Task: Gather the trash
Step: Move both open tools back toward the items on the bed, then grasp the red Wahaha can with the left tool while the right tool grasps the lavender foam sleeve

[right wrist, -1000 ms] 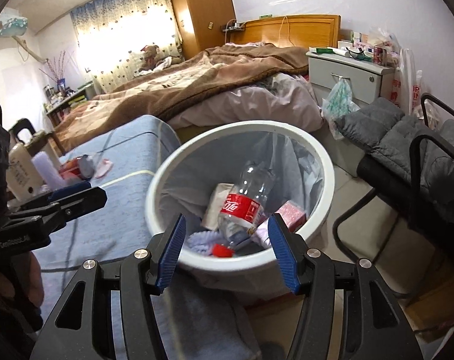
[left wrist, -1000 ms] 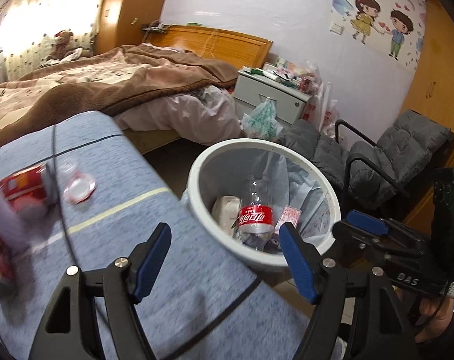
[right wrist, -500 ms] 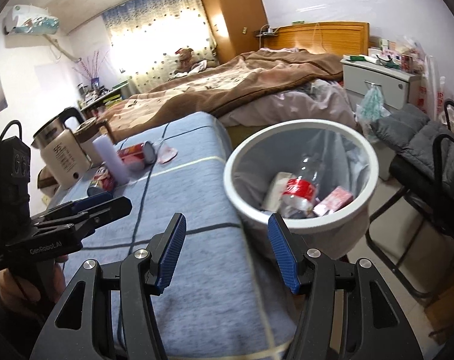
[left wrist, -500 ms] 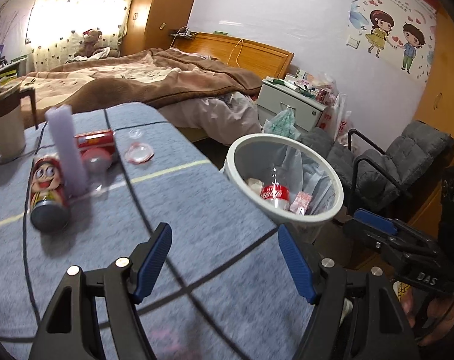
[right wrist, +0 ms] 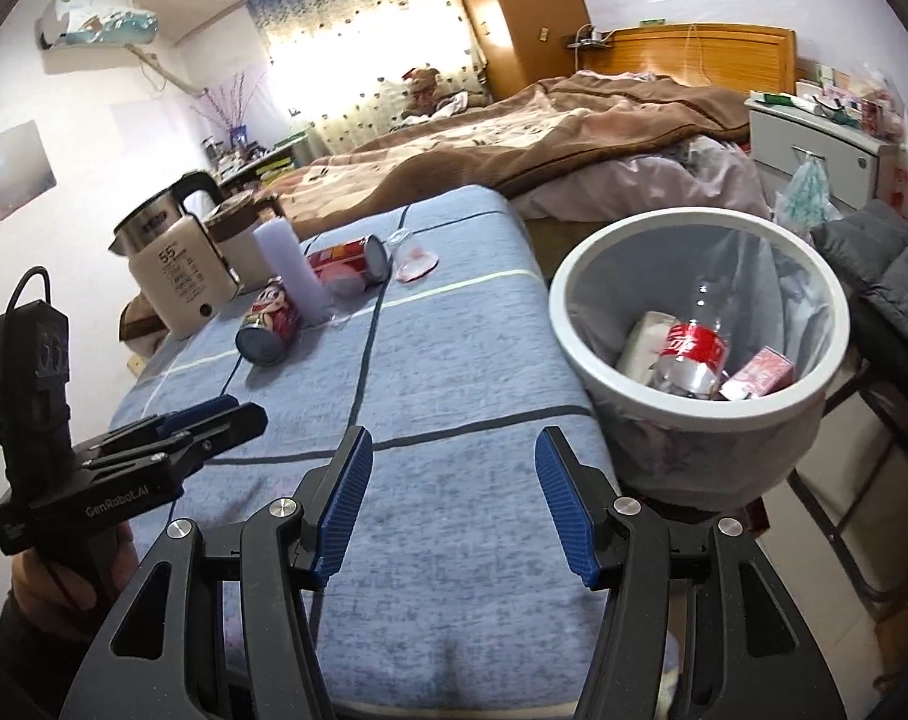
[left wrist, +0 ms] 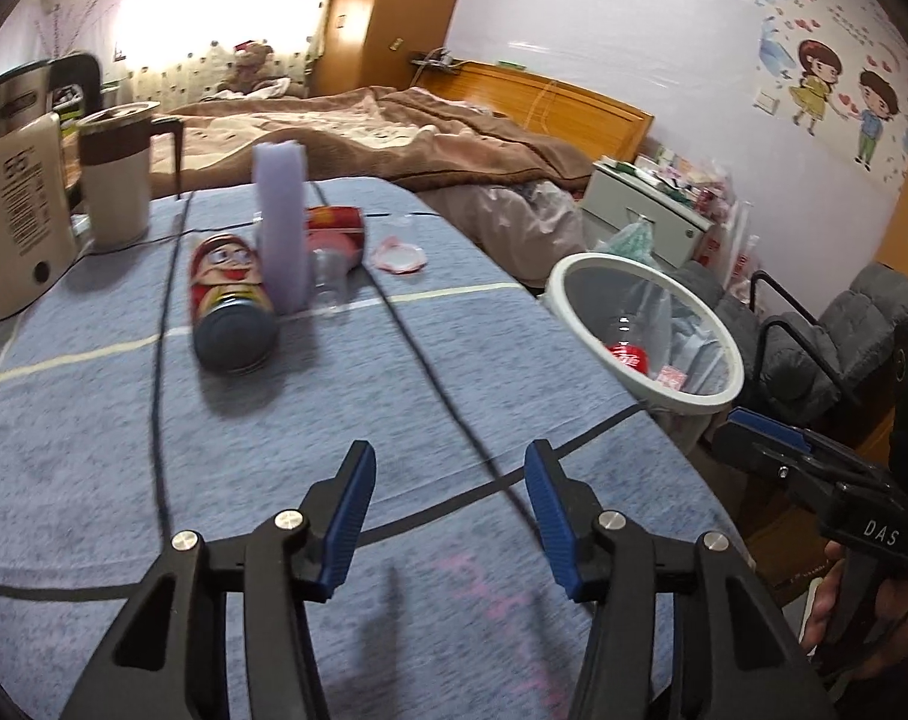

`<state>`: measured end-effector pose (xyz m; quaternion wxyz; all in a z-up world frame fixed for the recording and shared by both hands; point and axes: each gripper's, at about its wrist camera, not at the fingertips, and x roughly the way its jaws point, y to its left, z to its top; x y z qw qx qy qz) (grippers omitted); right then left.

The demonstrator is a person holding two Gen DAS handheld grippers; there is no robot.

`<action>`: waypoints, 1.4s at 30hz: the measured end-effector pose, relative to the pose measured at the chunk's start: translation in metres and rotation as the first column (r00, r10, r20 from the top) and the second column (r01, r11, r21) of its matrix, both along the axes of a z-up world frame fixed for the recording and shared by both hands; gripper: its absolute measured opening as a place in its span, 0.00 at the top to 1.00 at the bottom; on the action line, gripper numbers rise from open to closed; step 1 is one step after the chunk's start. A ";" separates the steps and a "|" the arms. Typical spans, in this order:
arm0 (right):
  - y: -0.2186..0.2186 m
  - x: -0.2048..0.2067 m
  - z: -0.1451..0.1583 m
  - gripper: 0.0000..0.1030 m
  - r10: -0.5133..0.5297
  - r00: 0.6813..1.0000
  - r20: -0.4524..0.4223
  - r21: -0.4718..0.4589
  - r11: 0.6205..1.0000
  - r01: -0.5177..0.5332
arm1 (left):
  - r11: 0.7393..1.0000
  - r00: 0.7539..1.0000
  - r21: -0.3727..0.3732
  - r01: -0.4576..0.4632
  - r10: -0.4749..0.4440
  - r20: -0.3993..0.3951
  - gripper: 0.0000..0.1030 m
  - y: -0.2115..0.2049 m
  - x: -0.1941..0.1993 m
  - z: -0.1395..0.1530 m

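Observation:
A white trash bin (left wrist: pixel 715 387) (right wrist: pixel 688 414) stands beside the table's right edge, holding a Coke bottle (right wrist: pixel 691 354), a pink box and other trash. On the blue tablecloth (left wrist: pixel 333 396) lie a cartoon can (left wrist: pixel 228 306) (right wrist: pixel 270 321), a red can (left wrist: pixel 333 225) (right wrist: pixel 345 258), a clear cup (left wrist: pixel 327 276) and a plastic lid (left wrist: pixel 401 255) (right wrist: pixel 414 261). A lilac cylinder (left wrist: pixel 281 222) stands among them. My left gripper (left wrist: pixel 447 510) is open and empty over the near table. My right gripper (right wrist: pixel 450 501) is open and empty, near the bin.
A white kettle (right wrist: pixel 177 264) and a brown-lidded jug (left wrist: pixel 117 177) stand at the table's far left. A bed (right wrist: pixel 544 138) lies behind, a nightstand (left wrist: pixel 640 213) and a grey chair (left wrist: pixel 838 336) to the right. A black cable (left wrist: pixel 159 372) crosses the table.
Both grippers have pulled back from above the bin and turned left toward the table. The cans and cup have come into view. Both stay open and empty.

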<state>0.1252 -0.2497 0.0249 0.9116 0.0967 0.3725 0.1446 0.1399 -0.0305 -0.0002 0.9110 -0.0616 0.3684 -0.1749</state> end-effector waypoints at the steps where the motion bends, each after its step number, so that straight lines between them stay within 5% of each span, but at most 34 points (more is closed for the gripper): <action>1: 0.003 0.001 0.000 0.44 0.008 1.000 0.001 -0.002 1.000 -0.008 | 1.000 1.000 -0.001 -0.007 0.007 -0.002 0.48 0.003 0.000 -0.001; 14: 0.031 0.025 0.001 0.44 0.056 0.998 -0.020 -0.057 0.997 -0.057 | 0.993 0.993 0.002 -0.115 0.115 -0.023 0.47 0.040 0.012 0.000; 24: 0.049 0.050 0.009 0.44 0.086 0.996 -0.003 -0.071 0.994 -0.086 | 0.981 0.981 0.018 -0.191 0.191 -0.015 0.35 0.059 0.052 0.011; 35: 0.058 0.076 0.012 0.44 0.085 0.996 0.005 -0.074 0.994 -0.085 | 0.969 0.964 0.014 -0.248 0.248 -0.092 0.35 0.071 0.112 -0.012; 42: 0.075 0.091 0.014 0.44 0.108 0.994 0.007 -0.072 0.992 -0.107 | 0.971 0.965 -0.019 -0.237 0.233 -0.121 0.43 0.077 0.110 -0.026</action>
